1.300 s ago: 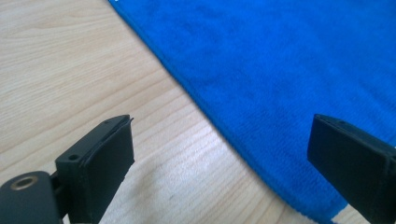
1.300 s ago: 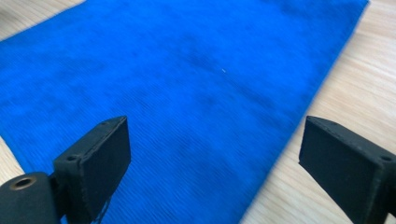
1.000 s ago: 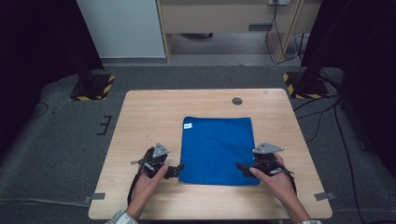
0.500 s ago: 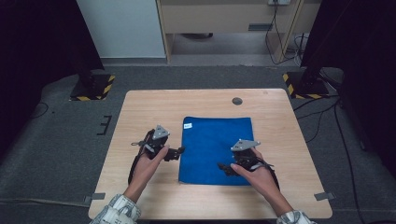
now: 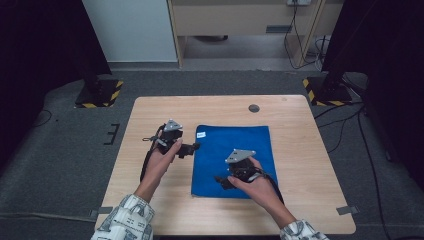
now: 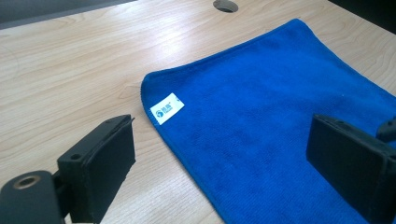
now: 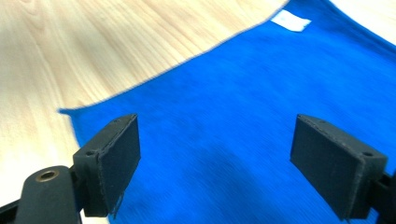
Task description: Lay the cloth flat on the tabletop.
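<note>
A blue cloth (image 5: 235, 150) lies flat on the wooden table (image 5: 150, 130), with a small white label (image 5: 201, 134) at its far left corner. My left gripper (image 5: 192, 148) hovers at the cloth's left edge, jaws wide open. In the left gripper view the cloth (image 6: 280, 116) and its label (image 6: 166, 108) lie between and beyond the open gripper (image 6: 238, 163). My right gripper (image 5: 222, 181) is over the cloth's near left part, open. The right gripper view shows the cloth (image 7: 233, 116) under the open gripper (image 7: 229, 163), with the label (image 7: 290, 20) far off.
A round cable hole (image 5: 254, 108) sits in the table near its far edge. Grey carpet surrounds the table, with black stands with yellow-black striped bases (image 5: 97, 95) at the back left and right. A cabinet (image 5: 240, 20) stands behind.
Both grippers moved away from the near edge: the left one forward along the cloth's left edge, the right one leftward from the right corner onto the cloth's near left part.
</note>
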